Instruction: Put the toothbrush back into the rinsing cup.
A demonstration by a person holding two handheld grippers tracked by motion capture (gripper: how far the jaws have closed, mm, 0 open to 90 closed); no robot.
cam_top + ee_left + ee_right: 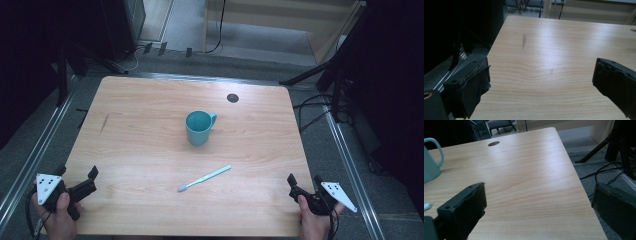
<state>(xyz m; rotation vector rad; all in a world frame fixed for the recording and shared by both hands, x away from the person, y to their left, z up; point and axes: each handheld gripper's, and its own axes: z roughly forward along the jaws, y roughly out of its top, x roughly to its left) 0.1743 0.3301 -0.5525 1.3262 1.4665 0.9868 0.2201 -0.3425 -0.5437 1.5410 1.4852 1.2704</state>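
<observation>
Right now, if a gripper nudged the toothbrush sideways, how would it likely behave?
The toothbrush lies flat on the bare wood table, so it would probably slide or pivot, not tip. It looks thin and rigid, likely light. Its slim handle may be awkward to pinch.

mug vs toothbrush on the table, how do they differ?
The mug stands upright near the table's middle; the toothbrush lies flat, nearer the person. The mug is squat and round with a handle; the toothbrush is a thin stick. The mug is deeper teal, the toothbrush paler. Both rest untouched on the wooden table.
</observation>
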